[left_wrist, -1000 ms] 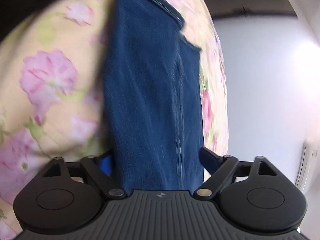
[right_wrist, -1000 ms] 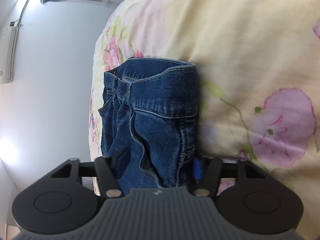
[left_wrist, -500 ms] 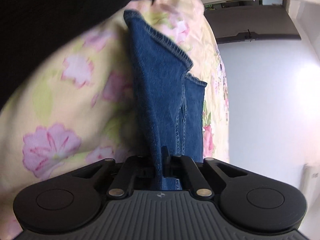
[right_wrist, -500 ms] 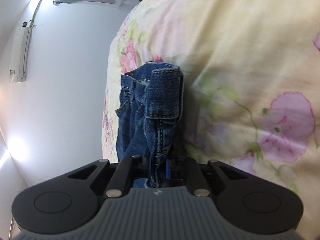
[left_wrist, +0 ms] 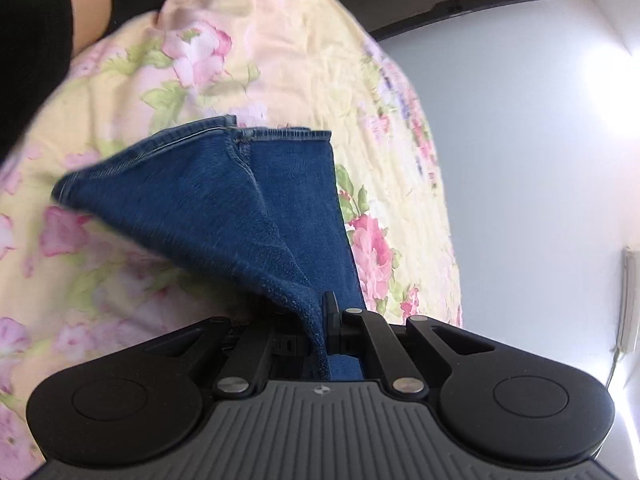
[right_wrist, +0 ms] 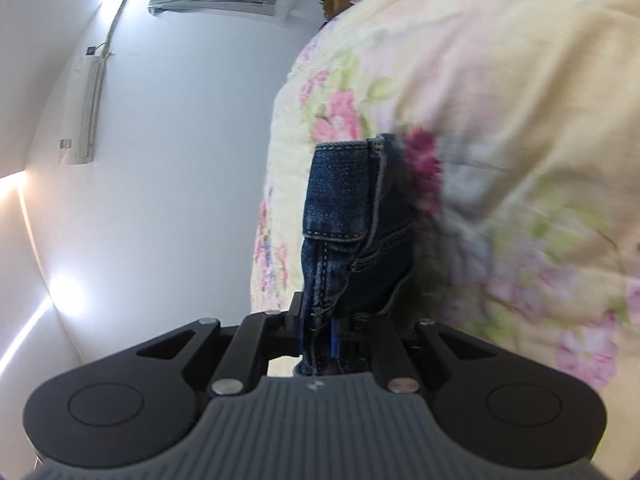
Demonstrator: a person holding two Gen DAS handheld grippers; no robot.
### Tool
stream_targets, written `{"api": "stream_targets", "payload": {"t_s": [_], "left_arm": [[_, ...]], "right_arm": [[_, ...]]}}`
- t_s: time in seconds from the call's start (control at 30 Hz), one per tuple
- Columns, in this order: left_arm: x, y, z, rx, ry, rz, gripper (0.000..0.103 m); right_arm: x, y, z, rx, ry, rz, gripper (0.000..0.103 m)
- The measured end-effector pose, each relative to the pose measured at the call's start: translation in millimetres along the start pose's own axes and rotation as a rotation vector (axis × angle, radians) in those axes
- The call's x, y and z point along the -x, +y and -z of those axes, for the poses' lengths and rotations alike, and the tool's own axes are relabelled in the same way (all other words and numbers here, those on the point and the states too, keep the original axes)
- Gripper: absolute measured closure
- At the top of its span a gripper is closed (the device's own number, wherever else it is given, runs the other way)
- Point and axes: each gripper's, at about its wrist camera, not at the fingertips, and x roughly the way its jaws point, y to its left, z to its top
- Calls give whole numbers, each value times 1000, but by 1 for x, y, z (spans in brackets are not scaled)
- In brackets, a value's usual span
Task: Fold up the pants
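- A pair of blue denim pants lies on a bed covered with a flower-print bedspread, both ends pinched up off the cloth.
- The left tongs are clamped tight on the leg end; the hems hang ahead of the grip, and the lifted fabric drapes in a slack sheet toward the bed's far edge.
- The right tongs are closed on the waist end, gripping the thick stitched seam just below the waistband, which stands upright above the grip beside the edge of the bed nearest the wall.
- A person's black sleeve shows at the top corner of the left view.
- Judged from the drape, the denim is soft but weighty: it sags under its own load and will swing if moved fast.
- The doubled seams and waistband look like the firmest places to hold; a single layer could slide out of the pinch.
- The fold appears only begun, with the ends still to be brought together.
- A white air conditioner hangs on the wall beyond the bed.
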Motion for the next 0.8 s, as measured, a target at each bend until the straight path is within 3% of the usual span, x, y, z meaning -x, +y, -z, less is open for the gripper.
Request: {"api": "stream_targets", "payload": {"t_s": [0.07, 0.2, 0.27, 0.5, 0.57, 0.67, 0.73, 0.8], "left_arm": [[-15, -16, -5, 32, 38, -33, 100], [-50, -59, -11, -52, 47, -116, 100], [-73, -71, -16, -39, 50, -153, 100], [-158, -92, -29, -61, 90, -363, 99], [-186, -98, -32, -131, 141, -446, 94], [-224, -113, -37, -303, 283, -550, 85], [-231, -117, -41, -352, 335, -566, 83], [-224, -116, -50, -329, 350, -525, 82]], "right_arm": [[-15, 18, -7, 9, 8, 18, 96], [-59, 56, -20, 45, 21, 66, 96], [-88, 76, -26, 64, 18, 94, 96], [-226, 126, -49, 168, 21, 236, 96], [-261, 129, -54, 192, 18, 280, 94], [-307, 122, -58, 254, 15, 342, 80], [-321, 116, -56, 311, -15, 358, 76], [-328, 114, -50, 392, -31, 389, 76]]}}
